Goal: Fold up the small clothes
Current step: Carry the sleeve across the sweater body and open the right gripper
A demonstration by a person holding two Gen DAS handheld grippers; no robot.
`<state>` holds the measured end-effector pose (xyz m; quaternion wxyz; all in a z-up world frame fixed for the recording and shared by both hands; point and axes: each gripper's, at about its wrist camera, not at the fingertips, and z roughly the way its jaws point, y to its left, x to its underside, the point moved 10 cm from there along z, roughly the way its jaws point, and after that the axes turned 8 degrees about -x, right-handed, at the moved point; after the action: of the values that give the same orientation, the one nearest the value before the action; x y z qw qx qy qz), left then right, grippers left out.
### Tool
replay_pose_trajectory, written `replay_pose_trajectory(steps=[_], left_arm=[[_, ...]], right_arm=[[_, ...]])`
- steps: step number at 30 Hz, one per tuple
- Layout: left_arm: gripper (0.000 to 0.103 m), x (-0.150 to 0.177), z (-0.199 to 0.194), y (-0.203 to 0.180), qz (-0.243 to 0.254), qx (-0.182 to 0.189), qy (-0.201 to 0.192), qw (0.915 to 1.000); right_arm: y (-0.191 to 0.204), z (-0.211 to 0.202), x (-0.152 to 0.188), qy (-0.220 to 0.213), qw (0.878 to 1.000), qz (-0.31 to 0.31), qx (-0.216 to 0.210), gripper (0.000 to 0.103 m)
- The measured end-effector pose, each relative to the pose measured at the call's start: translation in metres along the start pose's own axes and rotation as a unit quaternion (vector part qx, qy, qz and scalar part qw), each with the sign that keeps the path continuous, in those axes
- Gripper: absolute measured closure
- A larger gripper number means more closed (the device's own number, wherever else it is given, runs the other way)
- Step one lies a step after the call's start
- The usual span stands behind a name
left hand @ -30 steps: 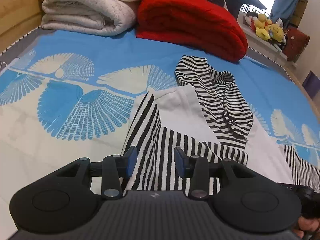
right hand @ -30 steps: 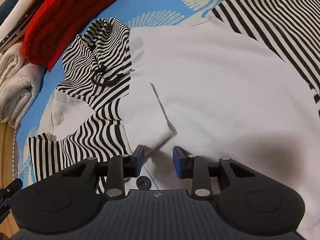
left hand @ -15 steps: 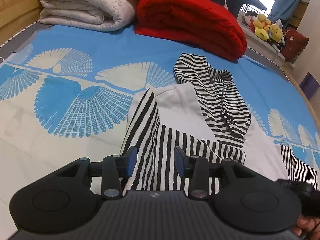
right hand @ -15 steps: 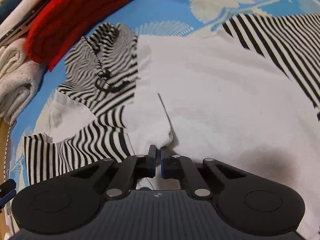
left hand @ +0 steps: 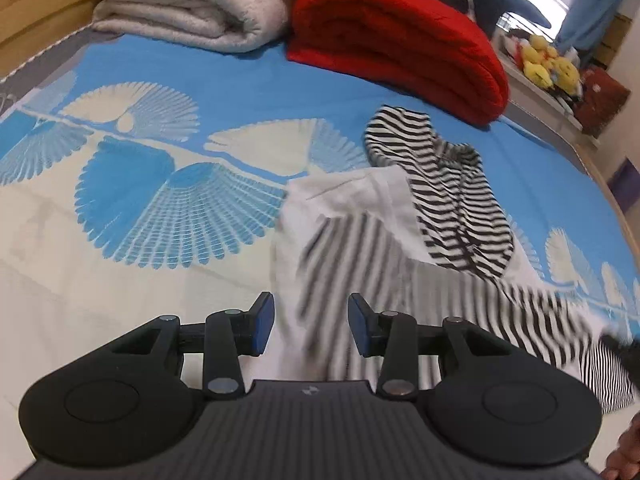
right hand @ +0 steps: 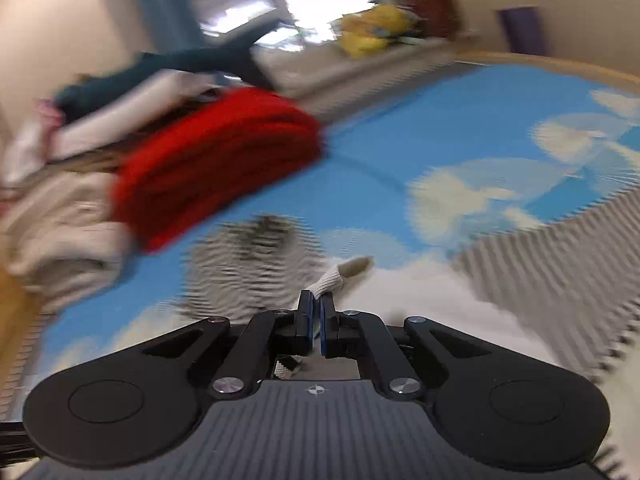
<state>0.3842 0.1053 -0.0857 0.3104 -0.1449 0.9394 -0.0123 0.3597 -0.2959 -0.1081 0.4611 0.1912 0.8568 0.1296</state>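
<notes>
Left wrist view first: the left gripper was seen hovering over the near end of the striped hoodie, jaws parted and nothing pinched between them, the fabric just lying below the gap. The hoodie itself was spread on the blue bedspread, white body with black-and-white stripes, and its striped hood was flopped on the far side, toward the red blanket. Left of the red blanket, a folded cream blanket was stacked. Some yellow plush toys were spotted on a ledge to the right of the red blanket. The hoodie's near stripes were smeared with blur.

Right wrist view, pretty blurry overall: the right gripper was clamped tight on a white edge of the hoodie, a bit of ribbed cloth poking out past the tips. The striped hood was made out just this side of the red blanket, with the bedspread stretching off to the blanket's right.
</notes>
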Motion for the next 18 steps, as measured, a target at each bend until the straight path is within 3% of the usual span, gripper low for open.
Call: replay_pose_trajectory(steps=[3, 6, 9, 14, 18], left_arm=[[0.058, -0.002, 0.005, 0.017, -0.025, -0.006, 0.009, 0.9996], [0.058, 0.0, 0.01, 0.026, -0.044, -0.001, 0.025, 0.9987], [0.058, 0.005, 0.014, 0.025, -0.047, 0.006, 0.037, 0.9982], [0.058, 0.02, 0.022, 0.005, -0.029, 0.031, 0.059, 0.9974], [0.058, 0.042, 0.032, -0.017, -0.006, 0.059, 0.09, 0.9942]], right_arm=[[-0.051, 0.012, 0.013, 0.047, 0.994, 0.052, 0.089, 0.101], [-0.078, 0.018, 0.023, 0.084, 0.984, 0.109, 0.111, 0.101], [-0.087, 0.012, 0.015, 0.064, 0.982, 0.1, 0.145, 0.097], [-0.08, 0.006, 0.0, 0.036, 0.987, 0.117, 0.103, 0.097], [-0.071, 0.017, 0.012, 0.078, 0.984, 0.154, 0.036, 0.096]])
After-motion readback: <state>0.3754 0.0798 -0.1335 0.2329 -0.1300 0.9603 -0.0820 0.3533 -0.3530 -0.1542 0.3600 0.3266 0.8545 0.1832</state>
